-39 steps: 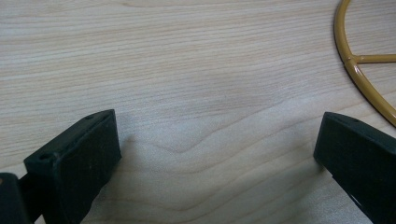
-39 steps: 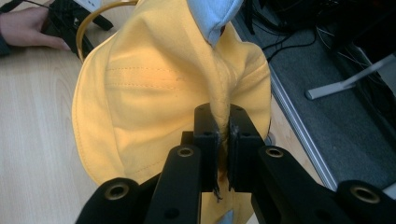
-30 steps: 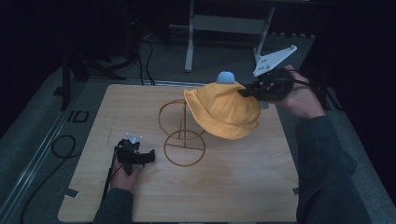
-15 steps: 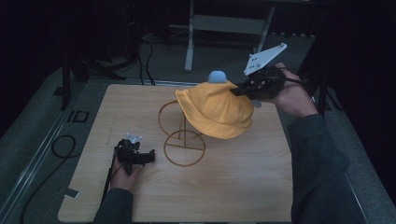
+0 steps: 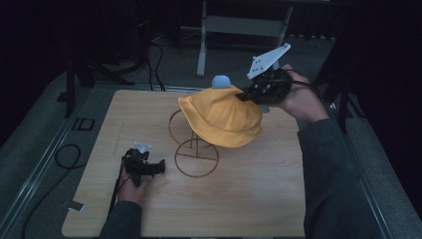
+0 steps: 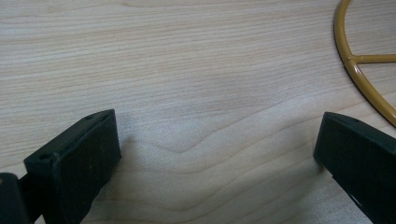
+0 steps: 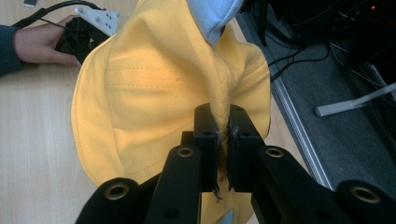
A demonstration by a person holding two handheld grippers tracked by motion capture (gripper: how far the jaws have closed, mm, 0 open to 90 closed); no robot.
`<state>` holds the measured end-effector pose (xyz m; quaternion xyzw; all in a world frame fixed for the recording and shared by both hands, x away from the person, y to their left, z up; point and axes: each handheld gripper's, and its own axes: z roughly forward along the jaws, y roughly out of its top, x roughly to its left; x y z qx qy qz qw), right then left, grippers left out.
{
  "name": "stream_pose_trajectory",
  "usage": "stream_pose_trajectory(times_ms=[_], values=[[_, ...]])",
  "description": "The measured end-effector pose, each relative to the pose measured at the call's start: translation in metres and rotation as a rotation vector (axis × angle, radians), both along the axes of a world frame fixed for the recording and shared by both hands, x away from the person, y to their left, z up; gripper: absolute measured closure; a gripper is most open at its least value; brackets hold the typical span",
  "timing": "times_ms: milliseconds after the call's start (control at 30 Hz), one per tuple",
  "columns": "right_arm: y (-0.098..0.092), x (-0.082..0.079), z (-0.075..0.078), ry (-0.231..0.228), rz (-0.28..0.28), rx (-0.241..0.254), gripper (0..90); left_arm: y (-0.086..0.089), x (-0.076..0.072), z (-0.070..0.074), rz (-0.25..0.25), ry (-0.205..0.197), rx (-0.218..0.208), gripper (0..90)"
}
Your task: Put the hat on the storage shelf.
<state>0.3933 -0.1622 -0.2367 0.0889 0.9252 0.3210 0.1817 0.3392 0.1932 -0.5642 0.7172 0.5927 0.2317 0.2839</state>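
A yellow bucket hat (image 5: 221, 117) with a pale blue top knob (image 5: 221, 80) hangs in the air over a gold wire stand (image 5: 195, 149) in the middle of the wooden table (image 5: 249, 199). My right gripper (image 5: 246, 94) is shut on a fold of the hat's fabric at its upper right; in the right gripper view the yellow hat (image 7: 154, 98) is bunched between the pads (image 7: 223, 140). My left gripper (image 5: 158, 167) rests on the table left of the stand's base ring, open, with bare wood between its fingers (image 6: 74, 163). The stand's ring (image 6: 359, 70) curves at the upper right of the left gripper view.
The table's far edge meets a grey floor with cables (image 5: 154, 55) and a metal stand leg (image 5: 201, 45). A black cable (image 5: 64, 159) loops off the table's left side. The person's right sleeve (image 5: 328, 179) covers the table's right edge.
The right gripper has carried the hat a little to the left, nearer over the wire stand. The left gripper has stayed in place.
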Motion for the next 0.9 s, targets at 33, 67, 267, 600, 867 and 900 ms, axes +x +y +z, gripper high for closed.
stream_pose_trajectory(times_ms=[33,67,267,600,867,900], values=[[0.001,0.0,0.0,0.001,0.002,-0.002,84.4,0.0,0.0,0.0,0.0,0.0,0.0,0.4],[0.003,0.0,0.0,0.0,0.001,-0.005,84.4,0.0,0.0,0.0,0.0,0.0,0.0,0.4],[0.012,0.002,-0.001,0.005,0.007,-0.014,84.3,0.0,0.0,0.0,-0.001,0.001,0.0,0.4],[0.038,0.006,-0.007,0.015,0.025,-0.04,84.1,0.0,0.0,0.0,0.0,0.0,-0.001,0.4],[0.06,0.01,-0.014,0.019,0.024,-0.064,83.4,0.0,0.0,0.0,0.0,0.0,-0.001,0.4],[0.061,0.011,-0.015,0.023,0.022,-0.059,83.4,0.0,0.0,0.0,0.0,0.0,-0.001,0.4]])
